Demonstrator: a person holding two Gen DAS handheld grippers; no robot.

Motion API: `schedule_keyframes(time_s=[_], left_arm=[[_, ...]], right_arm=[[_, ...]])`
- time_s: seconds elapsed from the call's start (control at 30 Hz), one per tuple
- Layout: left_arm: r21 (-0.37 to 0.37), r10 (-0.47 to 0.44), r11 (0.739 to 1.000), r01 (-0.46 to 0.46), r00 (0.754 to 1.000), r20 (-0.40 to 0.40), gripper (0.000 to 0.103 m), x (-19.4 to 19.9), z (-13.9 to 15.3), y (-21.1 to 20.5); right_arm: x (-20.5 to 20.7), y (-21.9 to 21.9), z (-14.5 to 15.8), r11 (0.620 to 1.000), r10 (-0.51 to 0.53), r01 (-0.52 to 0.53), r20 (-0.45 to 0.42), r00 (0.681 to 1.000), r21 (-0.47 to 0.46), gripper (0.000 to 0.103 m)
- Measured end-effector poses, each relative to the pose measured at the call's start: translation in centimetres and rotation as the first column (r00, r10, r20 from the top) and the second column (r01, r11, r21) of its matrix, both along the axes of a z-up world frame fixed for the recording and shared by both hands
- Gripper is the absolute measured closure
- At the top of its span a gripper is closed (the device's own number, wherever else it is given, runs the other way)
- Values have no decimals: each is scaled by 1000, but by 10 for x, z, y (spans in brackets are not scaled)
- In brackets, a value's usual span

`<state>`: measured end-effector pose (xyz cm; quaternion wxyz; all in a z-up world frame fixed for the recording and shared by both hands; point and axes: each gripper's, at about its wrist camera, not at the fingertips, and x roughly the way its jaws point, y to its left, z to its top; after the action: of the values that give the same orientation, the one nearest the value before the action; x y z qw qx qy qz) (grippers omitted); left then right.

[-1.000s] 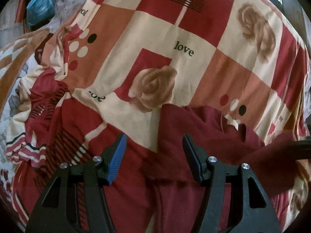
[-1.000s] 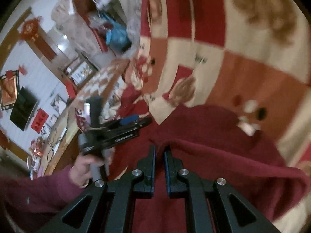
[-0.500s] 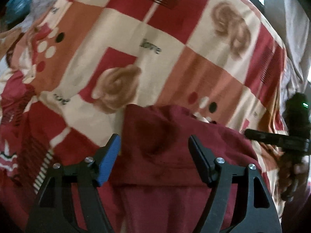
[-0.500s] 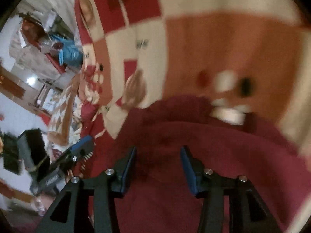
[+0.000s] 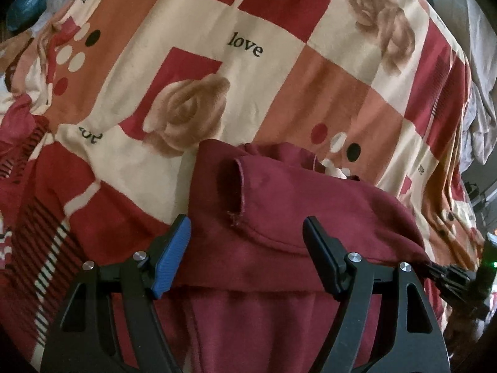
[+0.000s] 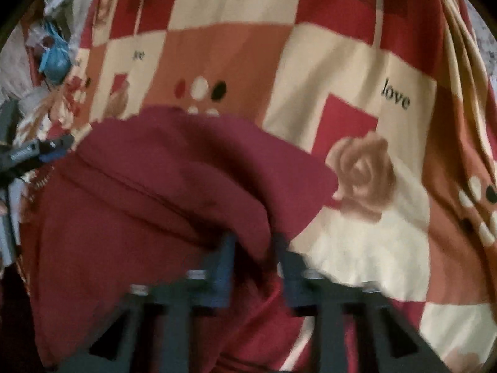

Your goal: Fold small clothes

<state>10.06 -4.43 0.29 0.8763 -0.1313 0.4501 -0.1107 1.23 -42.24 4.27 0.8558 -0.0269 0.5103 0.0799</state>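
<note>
Item: maroon garment (image 5: 279, 205) on patterned bedspread (image 5: 279, 77); our left claw (image 5: 247, 239) gaped wide over it, empty; our right claw (image 6: 253, 248) pinched a fold, seemingly to carry it over

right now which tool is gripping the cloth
The right tool, closed on a fold of the maroon garment; the left tool hangs wide open over it.

Domestic bedroom. A bed is covered by a red, cream and orange patchwork-print bedspread (image 5: 279, 71) bearing roses and the word "love"; rumpled grey bedding (image 5: 478, 99) lies at its edge, beside a blue plastic bag (image 6: 56, 59).
</note>
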Motion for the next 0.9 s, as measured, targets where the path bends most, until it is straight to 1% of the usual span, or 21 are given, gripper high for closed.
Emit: schedule_keyframes(time_s=[0.07,0.1,0.13,0.2,0.23,0.27,0.3,0.33,0.4,0.43,0.47,0.5,0.53,0.6,0.63,0.7,0.77,0.83,0.9], left_arm=[[-8,-1,1000,1,1000,5,28,-2,3,2],[-8,0,1000,0,1000,10,28,-2,5,2],[-6,1,1000,-1,1000,15,28,-2,6,3],[-17,1,1000,-1,1000,18,28,-1,8,3],[-24,-1,1000,1,1000,15,28,-1,8,3],[-27,-5,1000,5,1000,14,28,-2,8,2],[-21,-8,1000,8,1000,14,28,-2,8,2],[-15,-9,1000,9,1000,12,28,-2,8,2],[-16,-10,1000,10,1000,5,28,-1,6,1],[-19,-9,1000,9,1000,2,28,0,5,0],[-22,-9,1000,9,1000,0,28,1,5,-1],[-23,-9,1000,9,1000,0,28,1,4,-2],[-25,-12,1000,12,1000,-4,28,2,2,-4],[-43,-32,999,31,999,-23,28,5,-1,-9],[-36,-32,999,31,999,-27,28,6,-2,-12],[-1,-19,1000,19,1000,-23,28,8,-2,-18],[36,-45,998,46,999,-29,28,12,-5,-29],[64,-58,996,61,998,-37,29,20,-10,-41],[74,-66,995,70,997,-48,43,29,-17,-51]], right_arm=[[-16,-4,8,999,38,-38,-3,999,28,93],[-24,-6,10,999,43,-43,-1,999,15,93],[-27,-2,5,999,37,-37,-9,999,-6,93],[-33,-9,-6,999,20,-22,-58,998,-41,94],[-35,-15,-9,1000,7,-9,-72,997,-29,94],[-38,-20,-9,1000,-4,4,-71,997,2,94],[-41,-26,-5,999,-14,16,-56,998,44,94],[-42,-27,0,998,-20,23,-46,999,62,93],[-46,-32,14,995,-32,35,-28,999,95,88],[-48,-32,21,994,-37,38,-12,999,104,79],[-49,-33,29,992,-51,49,13,999,114,72],[-49,-35,36,989,-77,71,40,996,130,58],[-47,-36,40,985,-99,90,57,993,145,55],[-39,-36,43,978,-131,119,61,990,169,55],[-35,-36,42,975,-146,134,54,988,178,55],[-26,-36,39,965,-181,170,39,983,198,55],[-20,-37,35,955,-198,186,30,980,233,55],[-17,-36,31,949,-210,196,31,977,245,55],[-14,-35,26,949,-206,195,20,978,247,55]])
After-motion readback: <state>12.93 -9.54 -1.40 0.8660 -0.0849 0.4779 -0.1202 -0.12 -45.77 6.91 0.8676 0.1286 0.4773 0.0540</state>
